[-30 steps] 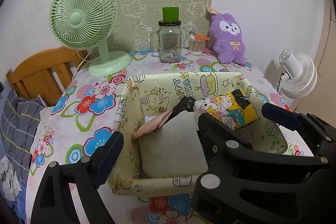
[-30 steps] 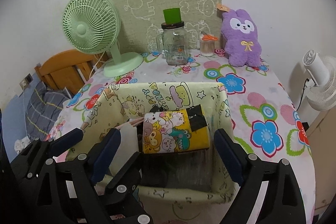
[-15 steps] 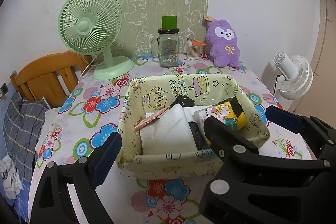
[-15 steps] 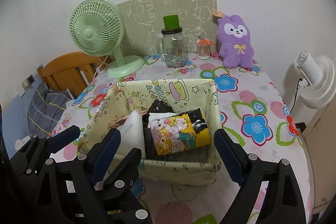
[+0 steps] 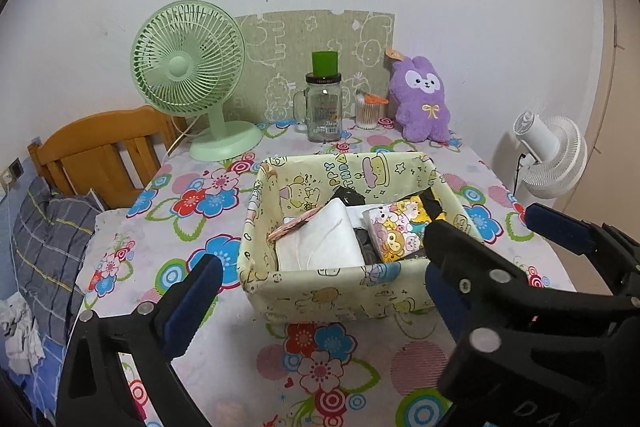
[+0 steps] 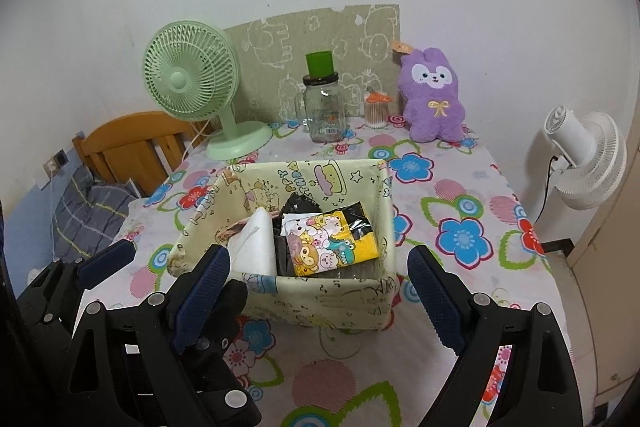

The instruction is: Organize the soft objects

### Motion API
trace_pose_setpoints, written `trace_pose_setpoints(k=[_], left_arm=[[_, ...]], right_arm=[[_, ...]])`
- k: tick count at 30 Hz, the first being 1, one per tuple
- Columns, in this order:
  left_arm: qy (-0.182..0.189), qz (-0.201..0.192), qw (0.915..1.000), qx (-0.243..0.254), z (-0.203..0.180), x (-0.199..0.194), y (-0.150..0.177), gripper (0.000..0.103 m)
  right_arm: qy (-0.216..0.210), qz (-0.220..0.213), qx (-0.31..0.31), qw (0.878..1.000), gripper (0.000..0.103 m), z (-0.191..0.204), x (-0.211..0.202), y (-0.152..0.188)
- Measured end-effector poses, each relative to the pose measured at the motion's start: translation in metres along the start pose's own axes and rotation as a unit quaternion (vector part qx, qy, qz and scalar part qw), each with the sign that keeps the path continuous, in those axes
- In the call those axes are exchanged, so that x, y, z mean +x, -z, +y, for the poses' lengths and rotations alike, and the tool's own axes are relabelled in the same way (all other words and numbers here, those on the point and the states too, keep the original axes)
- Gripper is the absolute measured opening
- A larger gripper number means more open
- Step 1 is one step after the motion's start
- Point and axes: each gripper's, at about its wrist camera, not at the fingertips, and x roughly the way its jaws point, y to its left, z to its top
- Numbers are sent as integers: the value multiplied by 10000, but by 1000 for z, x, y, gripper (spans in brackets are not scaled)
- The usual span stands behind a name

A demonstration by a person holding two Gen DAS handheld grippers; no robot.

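A pale yellow cartoon-print fabric basket [image 5: 320,293] [image 6: 332,297] sits mid-table. Inside it lie a folded white cloth [image 5: 320,243] [image 6: 256,247], a yellow cartoon-print pack [image 5: 400,231] [image 6: 332,243], a pink item and dark cloth. My left gripper [image 5: 320,291] is open and empty, back from the basket's near wall. My right gripper [image 6: 316,291] is open and empty, also in front of the basket. A purple plush bunny [image 5: 422,99] [image 6: 434,95] sits at the table's back right.
A green desk fan [image 5: 192,75] stands back left. A glass jar with a green cup on top [image 5: 324,107] and a cotton-swab pot [image 5: 366,109] stand at the back. A wooden chair [image 5: 96,155] is left, a white fan [image 6: 588,163] right of the table.
Both grippers have pulled back and up from the basket, which now looks smaller and farther. The contents stay in the basket.
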Motion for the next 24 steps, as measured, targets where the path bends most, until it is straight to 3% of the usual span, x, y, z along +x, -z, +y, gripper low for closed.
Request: trace_pose_setpoints(k=[24], left_arm=[[-249, -609, 9978, -95, 23, -76, 19, 103]], right_arm=[[442, -706, -47, 9965, 97, -12, -88, 21]])
